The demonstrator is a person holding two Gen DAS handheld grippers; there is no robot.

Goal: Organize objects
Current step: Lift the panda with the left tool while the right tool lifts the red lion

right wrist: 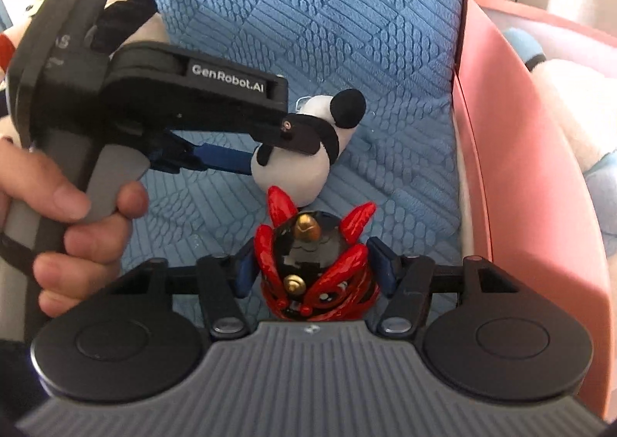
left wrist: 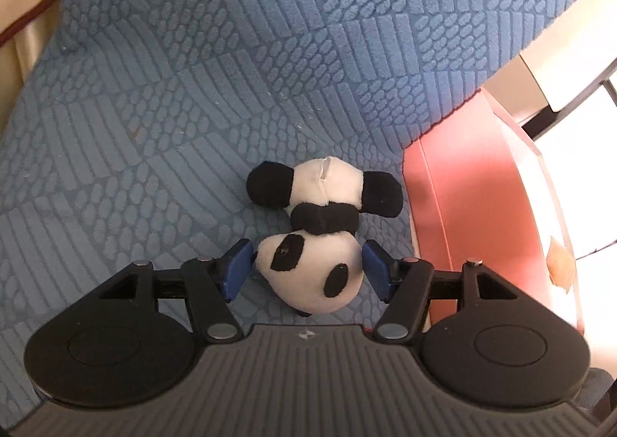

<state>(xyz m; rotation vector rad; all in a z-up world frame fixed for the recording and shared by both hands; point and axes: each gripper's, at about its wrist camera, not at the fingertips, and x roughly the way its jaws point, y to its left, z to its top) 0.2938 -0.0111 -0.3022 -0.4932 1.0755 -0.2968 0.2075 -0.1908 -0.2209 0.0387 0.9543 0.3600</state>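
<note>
Left gripper (left wrist: 308,269) at lower centre of left wrist view, blue pads either side of panda toy's (left wrist: 314,240) head. Left pad touching the head, right pad just beside; grip vs. mere contact: can't tell. Panda lying on blue textured cover (left wrist: 193,71), legs toward top of frame. Pink bin (left wrist: 478,182) at right edge.

Right gripper (right wrist: 312,269) lower centre of right wrist view, pads clamped on red-and-black figurine (right wrist: 314,267) w/ gold studs. Same panda just above figurine, mid-frame. Hand (right wrist: 73,229) at left, wrapped round left gripper's grey handle. Pink bin at right, w/ white and blue plush (right wrist: 570,128) inside.
</note>
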